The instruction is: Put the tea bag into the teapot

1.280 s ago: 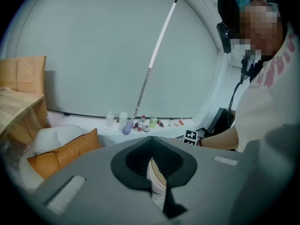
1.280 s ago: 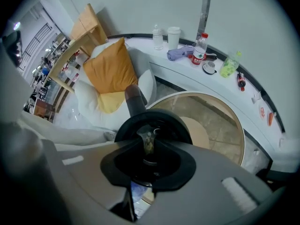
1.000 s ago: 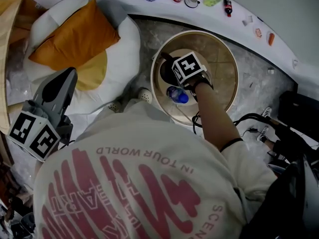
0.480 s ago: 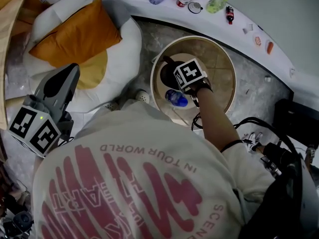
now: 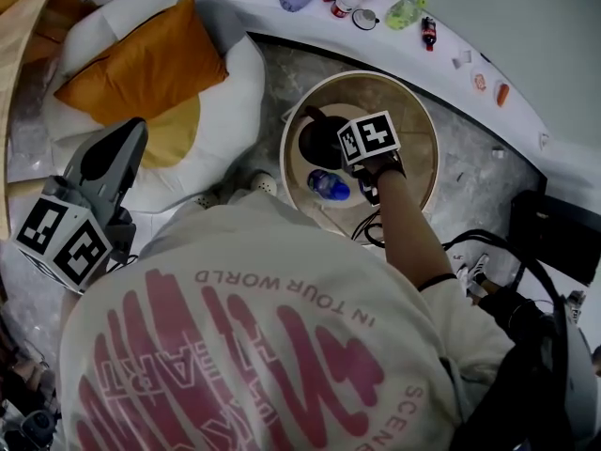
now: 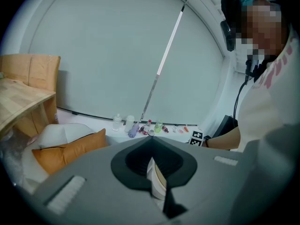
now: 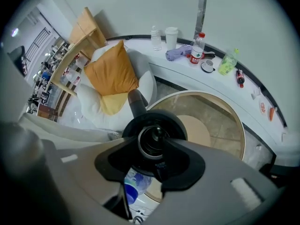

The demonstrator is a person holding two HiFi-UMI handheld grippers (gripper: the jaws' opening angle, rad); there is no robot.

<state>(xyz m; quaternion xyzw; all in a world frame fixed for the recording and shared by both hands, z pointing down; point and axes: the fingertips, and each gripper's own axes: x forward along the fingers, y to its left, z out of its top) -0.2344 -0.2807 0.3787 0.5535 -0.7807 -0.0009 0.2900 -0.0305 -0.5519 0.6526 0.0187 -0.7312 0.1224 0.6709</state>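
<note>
— Where do you have the right gripper?

— I'm holding the right gripper straight above the teapot, and I look down into its round open mouth. Its jaws are opening. The two dark pads stand apart, one on each side of that mouth, and nothing is pinched between them.

— And the tea bag?

— I can't pick the tea bag out in any view. The inside of the teapot is dark, and I can't tell what lies in it.

— Where does the teapot stand?

— Upright on the round glass worktop, directly under my right gripper. A bottle with a blue cap sits just beside the teapot on the side nearer me, and my right forearm reaches in over that side.

— The left gripper?

— The left gripper hangs well apart from the teapot, off to its left and near the orange cushion. Its jaws are together at the tips and clamp nothing.
</note>
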